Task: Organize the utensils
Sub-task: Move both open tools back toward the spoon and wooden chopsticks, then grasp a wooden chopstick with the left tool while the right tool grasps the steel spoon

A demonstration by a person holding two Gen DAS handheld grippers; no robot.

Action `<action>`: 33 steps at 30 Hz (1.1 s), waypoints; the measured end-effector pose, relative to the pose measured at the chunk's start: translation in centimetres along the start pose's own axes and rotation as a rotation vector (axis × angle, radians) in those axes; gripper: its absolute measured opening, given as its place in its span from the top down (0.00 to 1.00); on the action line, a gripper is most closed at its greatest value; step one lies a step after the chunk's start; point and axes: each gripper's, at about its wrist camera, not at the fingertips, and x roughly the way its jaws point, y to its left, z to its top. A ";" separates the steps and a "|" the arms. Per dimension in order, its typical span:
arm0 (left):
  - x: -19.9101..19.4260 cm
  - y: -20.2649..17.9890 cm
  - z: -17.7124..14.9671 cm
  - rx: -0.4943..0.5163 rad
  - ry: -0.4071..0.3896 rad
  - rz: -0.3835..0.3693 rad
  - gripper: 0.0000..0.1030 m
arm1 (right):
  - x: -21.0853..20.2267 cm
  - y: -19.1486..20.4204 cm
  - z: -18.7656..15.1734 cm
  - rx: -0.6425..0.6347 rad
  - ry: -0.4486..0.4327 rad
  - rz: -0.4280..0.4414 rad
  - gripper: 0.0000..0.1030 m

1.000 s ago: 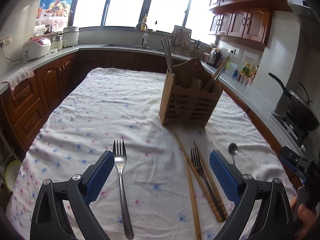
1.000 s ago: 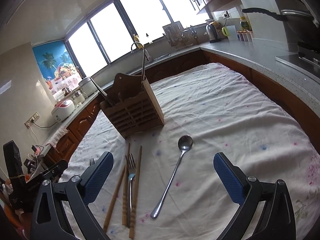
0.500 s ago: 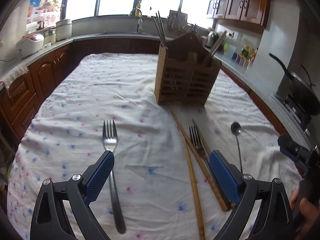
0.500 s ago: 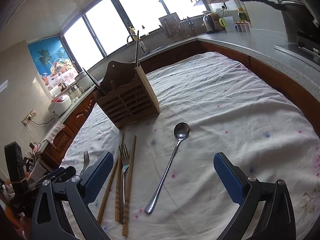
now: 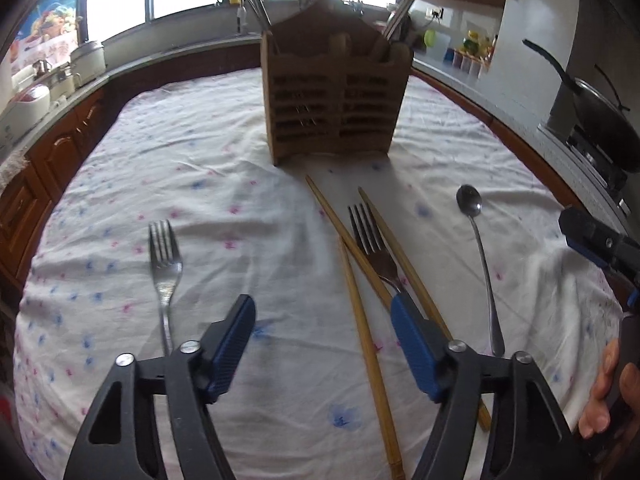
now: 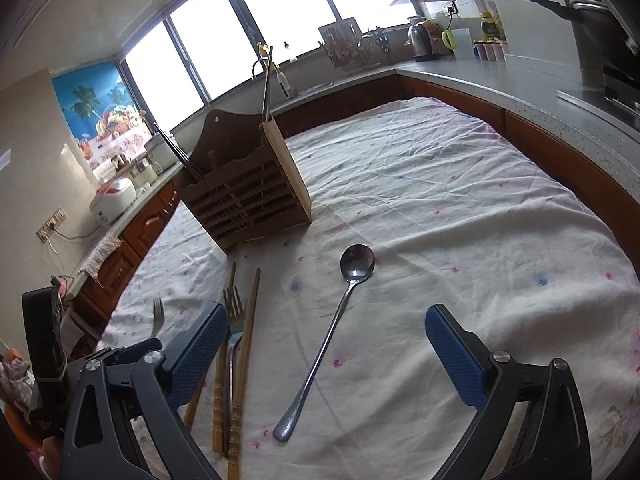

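A slatted wooden utensil holder [image 5: 336, 100] stands mid-table with chopsticks in it; it also shows in the right wrist view [image 6: 248, 196]. On the cloth lie a lone fork [image 5: 164, 264] at the left, a second fork [image 5: 370, 244] among three wooden chopsticks [image 5: 364, 320], and a long steel spoon [image 5: 478, 256]. My left gripper [image 5: 322, 320] is open and empty above the cloth between the two forks. My right gripper [image 6: 324, 336] is open and empty, its fingers either side of the spoon's [image 6: 332, 328] handle, above it.
The table wears a white flowered cloth [image 5: 224, 160]. Wooden cabinets and a grey counter [image 6: 520, 80] ring it. A black pan [image 5: 600, 120] sits on the stove at right. A rice cooker [image 6: 114, 196] stands at left.
My left gripper has swung right and closer to the holder, from over the lone fork to between the forks. My right gripper has moved forward and lower over the spoon.
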 end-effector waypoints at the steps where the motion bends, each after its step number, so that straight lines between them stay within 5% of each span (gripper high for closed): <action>1: 0.5 0.0 0.1 0.004 0.014 -0.006 0.43 | 0.3 0.0 0.1 -0.005 0.009 -0.007 0.12; 3: 1.2 -0.1 0.3 0.010 0.031 -0.012 0.49 | 1.2 0.0 0.3 -0.011 0.032 -0.016 0.20; 16: 4.5 -0.3 0.9 0.099 0.070 0.023 0.53 | 6.5 -0.6 2.5 -0.072 0.128 -0.066 0.33; 25: 5.0 0.9 1.7 0.078 0.099 -0.009 0.54 | 10.2 -1.0 3.2 -0.117 0.220 -0.098 0.60; 27: 5.0 0.8 1.9 0.078 0.097 -0.013 0.54 | 10.4 -0.7 3.1 -0.141 0.227 -0.099 0.75; 29: 5.1 0.5 2.0 0.091 0.086 -0.013 0.63 | 10.4 -0.5 3.0 -0.151 0.232 -0.109 0.91; 33: 5.5 -0.2 2.2 0.124 0.082 -0.031 0.76 | 9.8 -0.8 2.9 -0.126 0.224 -0.092 0.94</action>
